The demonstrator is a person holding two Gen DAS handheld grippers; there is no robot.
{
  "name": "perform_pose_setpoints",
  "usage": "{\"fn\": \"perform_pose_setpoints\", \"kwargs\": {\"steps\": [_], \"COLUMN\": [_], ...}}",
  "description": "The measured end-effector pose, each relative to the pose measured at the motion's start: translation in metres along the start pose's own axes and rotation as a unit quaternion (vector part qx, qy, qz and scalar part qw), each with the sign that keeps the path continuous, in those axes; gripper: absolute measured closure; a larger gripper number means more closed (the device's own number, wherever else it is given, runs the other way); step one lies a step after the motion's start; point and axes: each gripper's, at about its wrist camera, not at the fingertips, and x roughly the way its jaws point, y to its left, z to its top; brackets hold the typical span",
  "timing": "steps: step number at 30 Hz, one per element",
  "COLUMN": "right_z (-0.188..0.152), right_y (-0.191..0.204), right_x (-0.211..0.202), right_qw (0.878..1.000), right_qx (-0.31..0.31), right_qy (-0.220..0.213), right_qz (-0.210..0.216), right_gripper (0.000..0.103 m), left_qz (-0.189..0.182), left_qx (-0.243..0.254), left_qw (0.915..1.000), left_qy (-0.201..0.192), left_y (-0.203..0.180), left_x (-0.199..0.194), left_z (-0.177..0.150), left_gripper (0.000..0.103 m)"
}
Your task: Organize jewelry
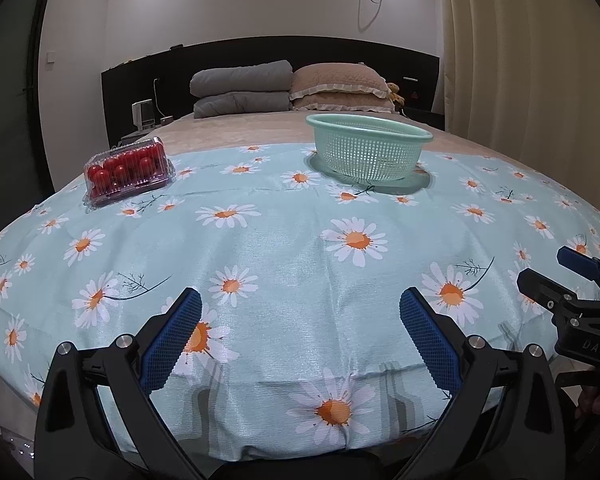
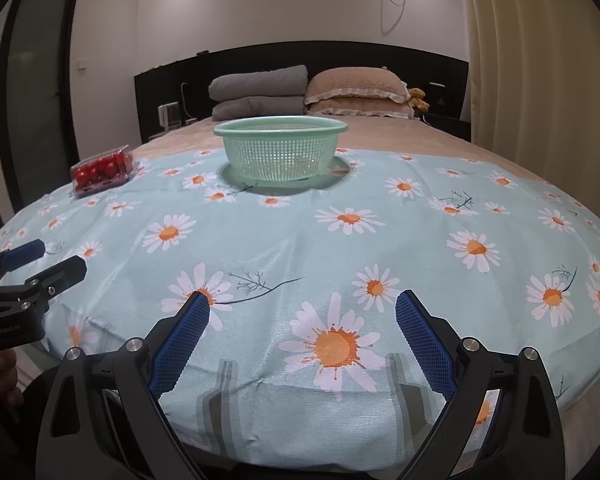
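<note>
A clear plastic box of small red round items (image 1: pixel 128 170) lies on the daisy-print cloth at the far left; it also shows in the right wrist view (image 2: pixel 102 170). A pale green mesh basket (image 1: pixel 368 148) stands upright at the far middle, also in the right wrist view (image 2: pixel 280 148). No jewelry is recognisable. My left gripper (image 1: pixel 300 304) is open and empty over the cloth's near edge. My right gripper (image 2: pixel 302 306) is open and empty, beside the left one. Each gripper shows in the other's view: the right one (image 1: pixel 556 268) and the left one (image 2: pixel 56 260).
The light blue daisy cloth (image 1: pixel 284 240) covers the foot of a bed. Folded grey quilts (image 1: pixel 240 90) and beige pillows (image 1: pixel 340 88) lie by the dark headboard. Curtains (image 1: pixel 520 60) hang at right, a dark door (image 2: pixel 32 80) at left.
</note>
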Motion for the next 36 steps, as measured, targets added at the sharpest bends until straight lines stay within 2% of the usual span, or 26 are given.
{"fn": "perform_pose_setpoints", "kwargs": {"steps": [36], "right_z": [-0.001], "right_y": [-0.0046], "right_x": [0.0041], "right_qw": [1.0], "right_qx": [0.012], "right_qy": [0.012], "right_qz": [0.003], "right_gripper": [0.013], "left_qz": [-0.01], "left_qx": [0.009], "left_qw": [0.9999], "left_qy": [-0.007], "left_y": [-0.0034], "left_x": [-0.0073], "left_z": [-0.0041], "left_gripper": [0.006]}}
